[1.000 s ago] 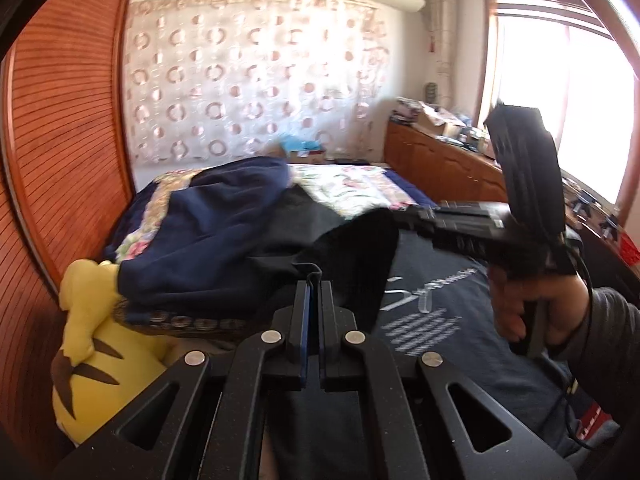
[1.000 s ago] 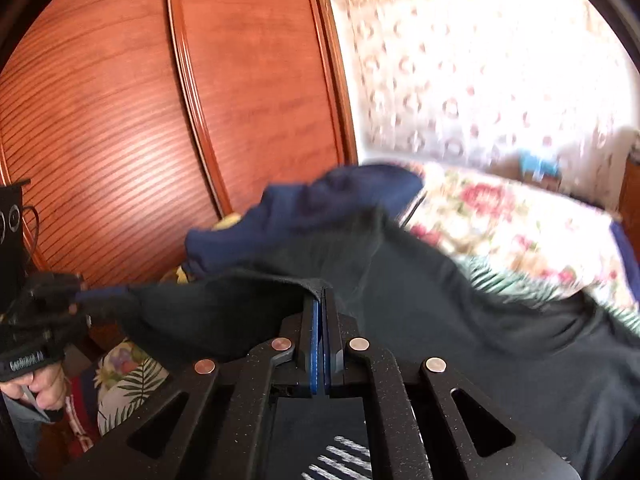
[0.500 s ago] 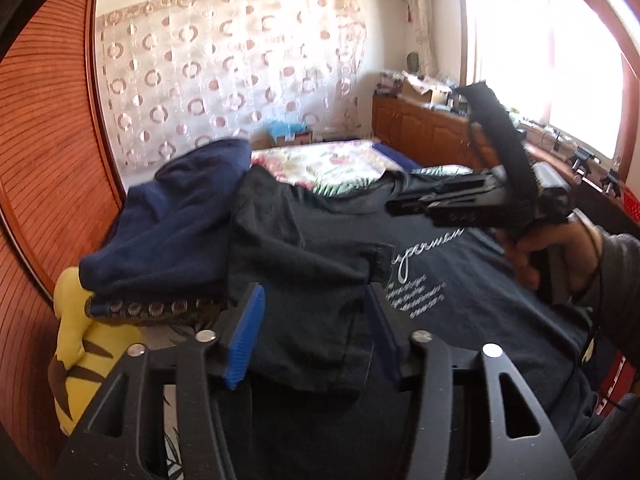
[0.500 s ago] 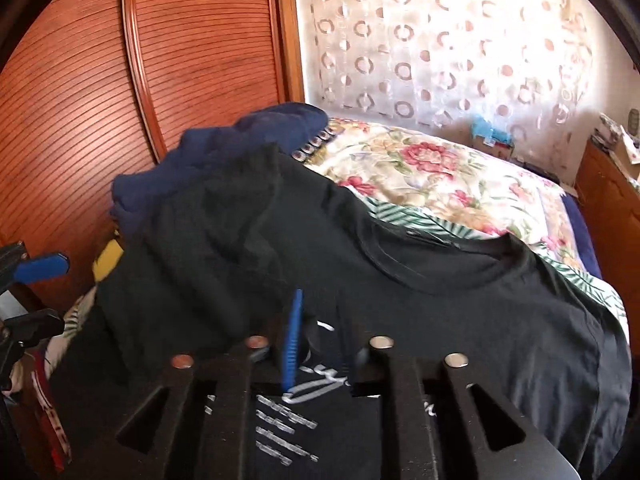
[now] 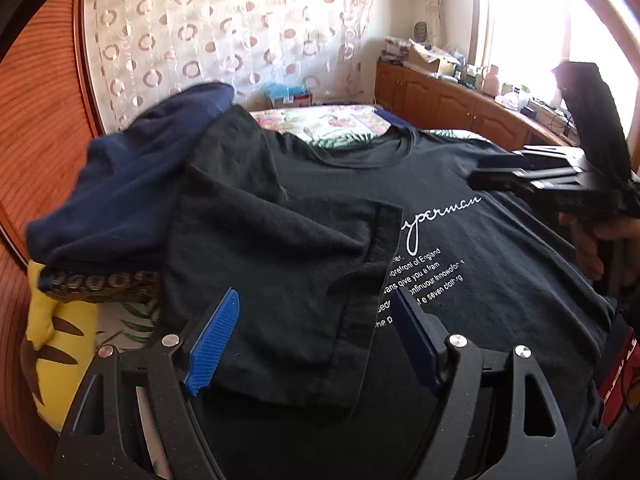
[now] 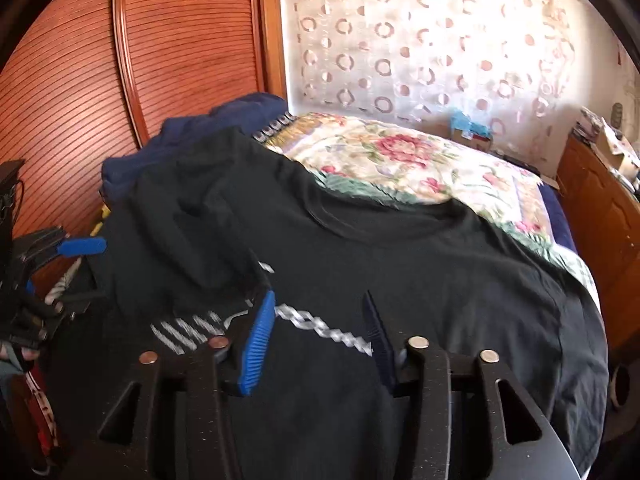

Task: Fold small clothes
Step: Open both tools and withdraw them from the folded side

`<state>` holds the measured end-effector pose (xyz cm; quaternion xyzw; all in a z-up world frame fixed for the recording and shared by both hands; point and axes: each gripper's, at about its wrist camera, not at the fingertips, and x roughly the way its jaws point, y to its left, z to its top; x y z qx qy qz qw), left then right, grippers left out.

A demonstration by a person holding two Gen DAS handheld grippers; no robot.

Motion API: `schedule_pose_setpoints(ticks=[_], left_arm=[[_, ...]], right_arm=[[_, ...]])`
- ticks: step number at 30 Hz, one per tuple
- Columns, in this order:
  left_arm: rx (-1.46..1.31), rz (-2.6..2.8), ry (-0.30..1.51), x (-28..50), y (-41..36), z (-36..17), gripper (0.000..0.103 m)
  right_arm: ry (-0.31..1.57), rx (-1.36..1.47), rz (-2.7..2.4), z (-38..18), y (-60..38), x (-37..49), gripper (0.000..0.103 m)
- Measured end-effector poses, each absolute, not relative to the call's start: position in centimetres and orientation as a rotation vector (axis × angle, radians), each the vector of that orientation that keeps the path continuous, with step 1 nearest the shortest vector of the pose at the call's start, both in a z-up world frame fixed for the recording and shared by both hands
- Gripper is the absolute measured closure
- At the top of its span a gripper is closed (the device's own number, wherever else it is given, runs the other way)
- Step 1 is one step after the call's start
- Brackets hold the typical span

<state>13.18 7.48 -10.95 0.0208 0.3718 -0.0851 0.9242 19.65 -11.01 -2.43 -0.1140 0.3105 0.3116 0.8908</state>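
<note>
Left wrist only: yellow plush (image 5: 60,344).

Both tools: black angular frames, silver round screws, ribbed blue finger pads (image 5: 214,340); bare-skinned hand (image 5: 592,248) on right tool's grip.

Floral bedspread (image 6: 404,160), yellow plush (image 5: 60,344), patterned curtain (image 6: 440,40), wood cabinets (image 5: 440,100) w/ clutter

Floral-covered bed (image 6: 420,168), black T-shirt (image 6: 400,264) spread flat, navy garment (image 5: 132,184) alongside
</note>
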Motion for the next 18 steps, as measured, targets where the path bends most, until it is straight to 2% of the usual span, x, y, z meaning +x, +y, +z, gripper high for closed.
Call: schedule_pose_setpoints(ticks=[1,2,7,18], left_arm=[[0.042,-0.173,0.773,13.6,7.4,-11.3,0.024],[0.042,-0.173,0.781,13.9,7.2,-11.5,0.024],[0.047,-0.181,0.816,15.3,6.0,-12.4,0.024],[0.068,-0.216,0.892,16.6,4.2,-13.9,0.024]], right_arm=[[0.661,-0.234,0.641,-3.0,-11.4,19.7,0.042],[0.678,-0.23,0.63,-3.3,-11.7,20.0,0.041],[0.73,-0.221,0.555,-4.9,-13.3,20.8,0.041],[0.68,-0.215,0.367,-3.2,-21.7,17.4,0.041]])
